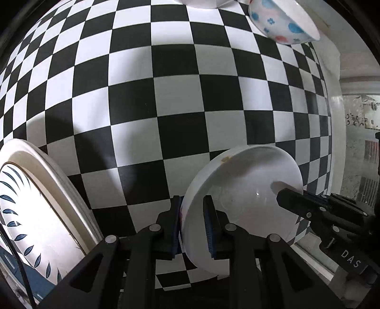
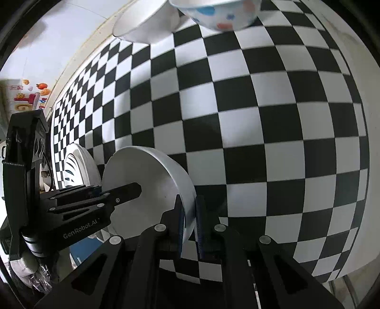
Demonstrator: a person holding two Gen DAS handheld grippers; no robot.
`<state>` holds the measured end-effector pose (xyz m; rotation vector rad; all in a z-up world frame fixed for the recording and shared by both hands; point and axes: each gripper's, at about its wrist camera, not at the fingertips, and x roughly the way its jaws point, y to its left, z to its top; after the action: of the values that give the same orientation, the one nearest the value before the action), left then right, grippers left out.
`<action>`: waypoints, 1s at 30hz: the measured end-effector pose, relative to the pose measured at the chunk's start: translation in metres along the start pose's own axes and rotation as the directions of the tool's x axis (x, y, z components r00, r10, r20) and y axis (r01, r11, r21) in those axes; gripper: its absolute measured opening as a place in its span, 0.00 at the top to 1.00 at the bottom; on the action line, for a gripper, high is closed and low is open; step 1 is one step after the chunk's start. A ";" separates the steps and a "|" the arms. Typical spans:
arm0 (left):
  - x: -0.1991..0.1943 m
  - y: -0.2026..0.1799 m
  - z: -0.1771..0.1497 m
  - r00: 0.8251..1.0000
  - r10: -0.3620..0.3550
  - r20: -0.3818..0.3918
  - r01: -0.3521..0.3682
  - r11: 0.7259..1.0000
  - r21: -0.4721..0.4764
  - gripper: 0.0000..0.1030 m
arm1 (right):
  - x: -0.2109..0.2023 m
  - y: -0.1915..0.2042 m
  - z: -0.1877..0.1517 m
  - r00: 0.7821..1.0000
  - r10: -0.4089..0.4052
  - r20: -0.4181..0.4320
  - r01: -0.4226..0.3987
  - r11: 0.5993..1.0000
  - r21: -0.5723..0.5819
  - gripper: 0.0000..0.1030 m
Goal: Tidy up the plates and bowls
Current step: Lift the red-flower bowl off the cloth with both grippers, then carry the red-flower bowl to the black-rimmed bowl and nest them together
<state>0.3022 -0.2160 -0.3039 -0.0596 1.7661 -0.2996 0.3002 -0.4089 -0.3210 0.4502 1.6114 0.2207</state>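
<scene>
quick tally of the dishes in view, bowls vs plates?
Bowls: 3, namely the white bowl held by both grippers, a plain white bowl and a spotted bowl at the far edge.
Plates: 1, the leaf-pattern plate.
Total: 4

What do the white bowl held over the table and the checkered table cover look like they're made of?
White bowl: likely glazed ceramic or melamine; smooth, glossy, with a small glint. Checkered table cover: probably printed vinyl or oilcloth; flat with a soft sheen, no visible weave.

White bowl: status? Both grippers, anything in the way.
Left gripper and right gripper: jaws shut on white bowl, opposite rims, bowl off the checkered table. Leaf-pattern plate beside it. Spotted bowl far off.
</scene>
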 end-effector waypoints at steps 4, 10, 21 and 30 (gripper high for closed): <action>-0.011 0.004 0.002 1.000 0.019 0.019 -0.019 1.000 -0.013 0.83 | 0.004 -0.001 0.005 0.999 0.008 -0.032 -0.008 1.000 -0.001 0.88; -0.073 0.011 0.008 0.989 0.029 0.142 -0.019 0.997 -0.076 0.78 | -0.041 0.001 0.031 1.000 0.015 -0.005 -0.015 1.000 -0.010 0.86; -0.126 0.031 0.125 0.967 -0.004 0.254 0.039 0.991 -0.131 0.70 | -0.116 0.049 0.187 0.973 0.016 0.230 0.024 0.986 -0.167 0.62; -0.090 0.046 0.215 0.984 -0.040 0.176 0.074 0.979 -0.189 0.70 | -0.054 0.053 0.298 0.992 -0.050 0.119 0.070 0.982 -0.178 0.62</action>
<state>0.5352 -0.1896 -0.2690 -0.2698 1.6191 -0.1571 0.6050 -0.4208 -0.2796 0.2686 1.4756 0.2885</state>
